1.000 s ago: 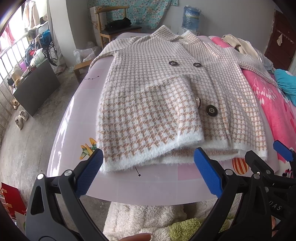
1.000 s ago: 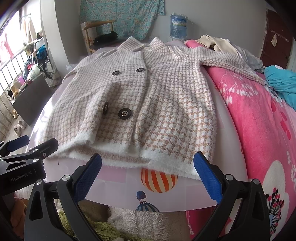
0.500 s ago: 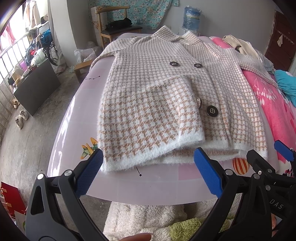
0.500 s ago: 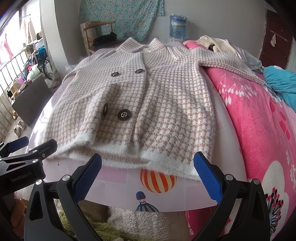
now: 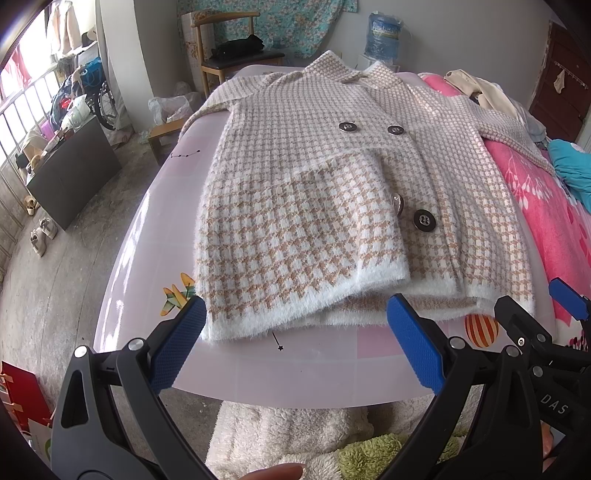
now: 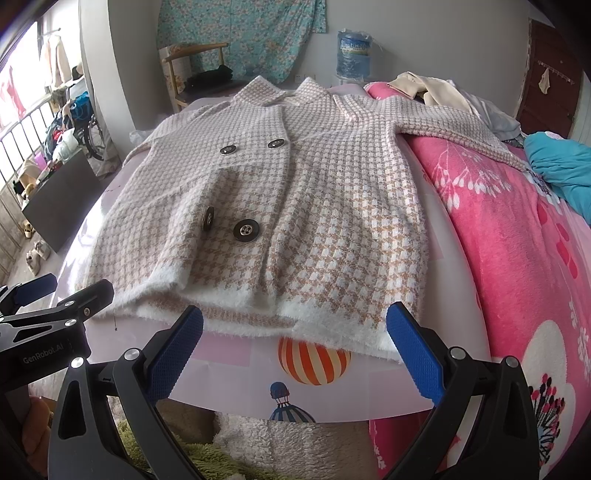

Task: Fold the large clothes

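A large beige-and-white houndstooth coat (image 5: 332, 192) (image 6: 295, 206) with dark round buttons lies face up on a pale pink table (image 5: 295, 354), collar at the far end. Its left side is folded in over the front, and its right sleeve (image 6: 461, 129) stretches out over the pink blanket. My left gripper (image 5: 295, 339) hovers open just before the fluffy white hem, with nothing between its blue pads. My right gripper (image 6: 295, 343) is open too, by the hem's right corner above a striped balloon print (image 6: 314, 362). Each gripper shows at the edge of the other's view.
A pink floral blanket (image 6: 517, 240) covers the right side, with a teal cloth (image 6: 557, 166) and cream clothes (image 6: 436, 88) on it. Behind stand a wooden chair (image 5: 229, 48) and a water jug (image 5: 382, 33). Fluffy rugs (image 5: 295, 435) lie on the floor below the near table edge.
Both grippers have crept slightly forward toward the hem. The coat has not moved and both stay open.
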### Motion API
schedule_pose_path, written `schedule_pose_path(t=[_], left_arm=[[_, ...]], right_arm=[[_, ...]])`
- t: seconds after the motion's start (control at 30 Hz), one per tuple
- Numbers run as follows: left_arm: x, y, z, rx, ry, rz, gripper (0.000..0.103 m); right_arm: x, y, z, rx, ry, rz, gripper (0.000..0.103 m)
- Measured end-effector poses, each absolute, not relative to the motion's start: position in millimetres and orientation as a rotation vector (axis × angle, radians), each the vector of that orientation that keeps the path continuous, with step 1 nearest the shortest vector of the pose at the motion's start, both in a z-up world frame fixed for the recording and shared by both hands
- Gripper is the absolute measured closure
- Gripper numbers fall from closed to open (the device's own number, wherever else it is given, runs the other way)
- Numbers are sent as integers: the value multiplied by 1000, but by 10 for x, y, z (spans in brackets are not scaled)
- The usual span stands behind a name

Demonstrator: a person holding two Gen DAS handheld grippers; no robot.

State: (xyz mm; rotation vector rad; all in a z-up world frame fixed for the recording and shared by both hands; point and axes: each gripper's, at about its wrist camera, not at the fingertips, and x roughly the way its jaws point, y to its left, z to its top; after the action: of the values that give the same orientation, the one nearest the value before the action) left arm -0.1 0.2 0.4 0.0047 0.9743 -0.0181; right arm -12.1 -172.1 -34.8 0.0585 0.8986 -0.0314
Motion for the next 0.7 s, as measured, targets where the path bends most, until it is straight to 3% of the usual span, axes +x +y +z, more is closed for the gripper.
schedule_pose_path(t=[0.7], left_arm=[[0, -1, 4, 4, 975, -19, 8]], right_arm=[[-117, -1730, -341, 57, 897, -33, 6]])
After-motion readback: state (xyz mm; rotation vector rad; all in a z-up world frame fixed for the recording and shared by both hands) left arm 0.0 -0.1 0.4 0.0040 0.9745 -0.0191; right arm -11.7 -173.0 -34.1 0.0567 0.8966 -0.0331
